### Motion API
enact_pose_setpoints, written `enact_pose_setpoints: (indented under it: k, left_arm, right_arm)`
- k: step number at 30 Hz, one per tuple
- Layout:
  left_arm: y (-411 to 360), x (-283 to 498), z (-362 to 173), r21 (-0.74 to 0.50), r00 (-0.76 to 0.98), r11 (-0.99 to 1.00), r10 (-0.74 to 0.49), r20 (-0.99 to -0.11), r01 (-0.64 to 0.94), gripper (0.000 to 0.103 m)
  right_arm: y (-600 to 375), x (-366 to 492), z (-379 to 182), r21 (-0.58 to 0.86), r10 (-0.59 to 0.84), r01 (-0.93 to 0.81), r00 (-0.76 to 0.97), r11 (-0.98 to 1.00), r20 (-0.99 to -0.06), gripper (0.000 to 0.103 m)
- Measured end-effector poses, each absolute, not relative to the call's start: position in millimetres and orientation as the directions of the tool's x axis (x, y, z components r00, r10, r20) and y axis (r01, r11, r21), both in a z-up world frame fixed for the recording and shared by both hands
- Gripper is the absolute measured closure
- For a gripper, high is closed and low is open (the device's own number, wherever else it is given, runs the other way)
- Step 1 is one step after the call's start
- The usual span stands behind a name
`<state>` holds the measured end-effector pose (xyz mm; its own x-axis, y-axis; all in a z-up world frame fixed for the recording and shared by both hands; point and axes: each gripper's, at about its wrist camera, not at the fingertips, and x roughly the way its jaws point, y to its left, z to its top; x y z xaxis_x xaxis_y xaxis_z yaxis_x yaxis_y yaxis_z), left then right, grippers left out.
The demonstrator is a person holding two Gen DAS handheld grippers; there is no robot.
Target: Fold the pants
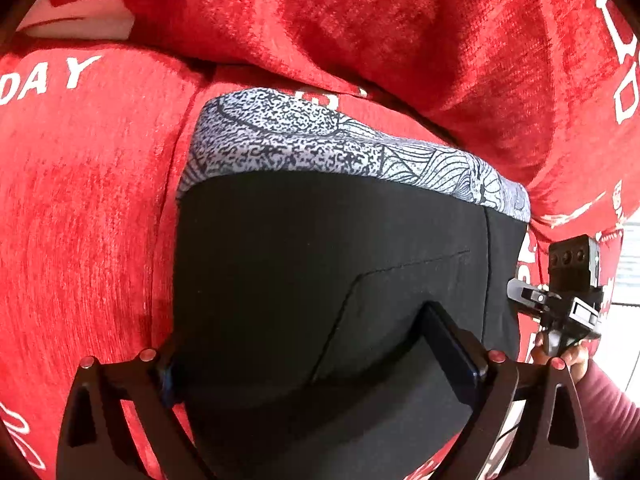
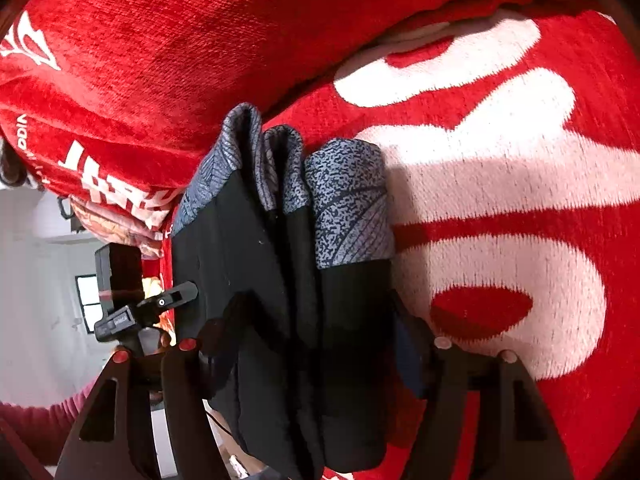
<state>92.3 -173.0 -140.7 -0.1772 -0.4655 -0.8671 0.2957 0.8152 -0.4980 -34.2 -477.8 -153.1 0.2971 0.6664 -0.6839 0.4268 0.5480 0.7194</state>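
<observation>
The folded black pants [image 1: 320, 248], with a grey patterned waistband [image 1: 340, 144], lie on a red blanket [image 1: 80, 200]. My left gripper [image 1: 312, 352] stands wide open astride them. One pad sits at their left edge and the other rests on the black cloth. In the right wrist view the pants [image 2: 288, 264] show edge-on as several loose layers. My right gripper [image 2: 316, 320] straddles that stack with its pads beside the cloth, not squeezing it. Each gripper also shows in the other's view, the right gripper [image 1: 560, 304] and the left gripper [image 2: 132, 312], each touching a side of the stack.
A red pillow or rolled blanket [image 1: 400, 32] lies right behind the pants, and it shows in the right wrist view too [image 2: 180, 40]. White lettering marks the blanket [image 2: 500, 184]. A hand and a pink sleeve [image 1: 600, 408] hold the right gripper. A white wall [image 2: 36, 280] lies beyond the bed's edge.
</observation>
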Motion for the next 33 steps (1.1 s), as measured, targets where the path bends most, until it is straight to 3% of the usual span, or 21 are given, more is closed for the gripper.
enact_pose_setpoints:
  k: [4,8,18,26,33]
  left_arm:
    - [-181,79,-120,-0.476,-0.131,0.803,-0.462,-0.877,0.358,0.031]
    - [-177,75,-100,-0.485,-0.111,0.794,-0.481,-0.87,0.366,0.041]
    - [-152,27,-49,-0.482,-0.134,0.764,-0.474,-0.87,0.429,0.042]
    - [-115,-11,-84,-0.386,-0.153,0.824,-0.355,-0.922,0.414,0.041]
    - [-116,-1,-96,-0.339,-0.069,0.859,-0.339,-0.938,0.384,0.017]
  right_arm:
    - [-474,-33,-143,0.699,0.646,0.433,0.29,0.569,-0.706,0.054]
    - [-471,-40,-128,0.712,0.645,0.428,0.317,0.557,-0.695,0.059]
    - [-439,-92,-82,0.759,0.694,0.437,0.338,0.483,-0.636,0.061]
    - [-411,-136,-95,0.715,0.674,0.479,0.294,0.509,-0.677,0.061]
    - [-420,-143,-111,0.669,0.62,0.507,0.295,0.543,-0.727,0.054]
